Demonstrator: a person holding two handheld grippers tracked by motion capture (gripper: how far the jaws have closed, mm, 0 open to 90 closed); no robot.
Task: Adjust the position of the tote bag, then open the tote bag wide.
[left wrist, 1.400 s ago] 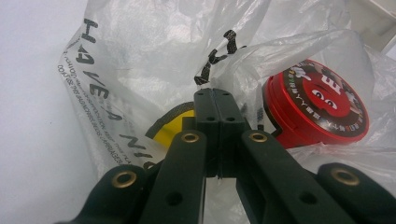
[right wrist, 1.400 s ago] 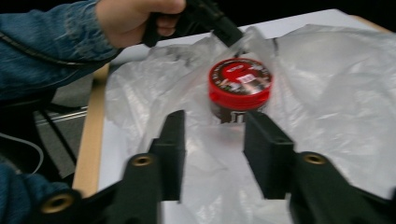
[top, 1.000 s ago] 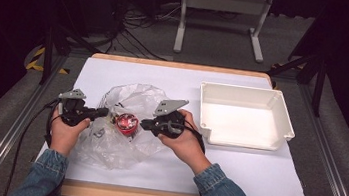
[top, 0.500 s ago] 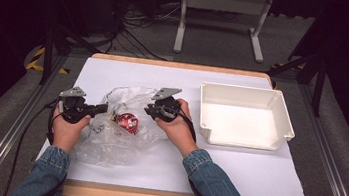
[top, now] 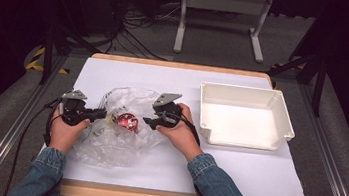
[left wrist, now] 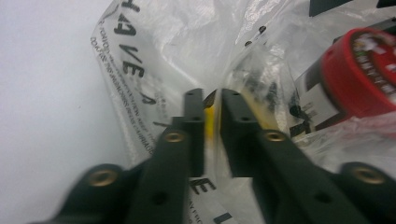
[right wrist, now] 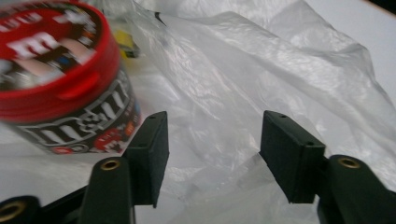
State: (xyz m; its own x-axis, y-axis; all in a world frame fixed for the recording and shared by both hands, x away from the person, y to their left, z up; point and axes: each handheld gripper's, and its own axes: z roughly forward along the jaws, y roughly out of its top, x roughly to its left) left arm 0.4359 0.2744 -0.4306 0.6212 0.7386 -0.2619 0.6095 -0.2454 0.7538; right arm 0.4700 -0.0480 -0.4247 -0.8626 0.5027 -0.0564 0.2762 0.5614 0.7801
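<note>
A clear plastic bag [top: 106, 145] with black print lies crumpled on the white table cover. Inside it stands a small tub with a red lid [top: 127, 121], [left wrist: 359, 74], [right wrist: 60, 70]. My left gripper [top: 102, 114] lies at the bag's left side. Its jaws have just been opening and stand a narrow gap apart [left wrist: 212, 93] over the bag film [left wrist: 187, 42], with something yellow showing through the gap. My right gripper [top: 148, 121] is just right of the tub. Its jaws have just been opening and stand wide [right wrist: 215, 121] above bag film [right wrist: 261, 60], nothing gripped between them.
A white rectangular tray [top: 287, 124] sits on the right half of the table, a short way from my right hand. The white cover [top: 254, 173] spreads flat in front of it. A metal stand and cables lie on the floor beyond the table's far edge.
My right hand has shifted a little left and away along the bag, closer to the tub. The left hand and the bag have stayed in place.
</note>
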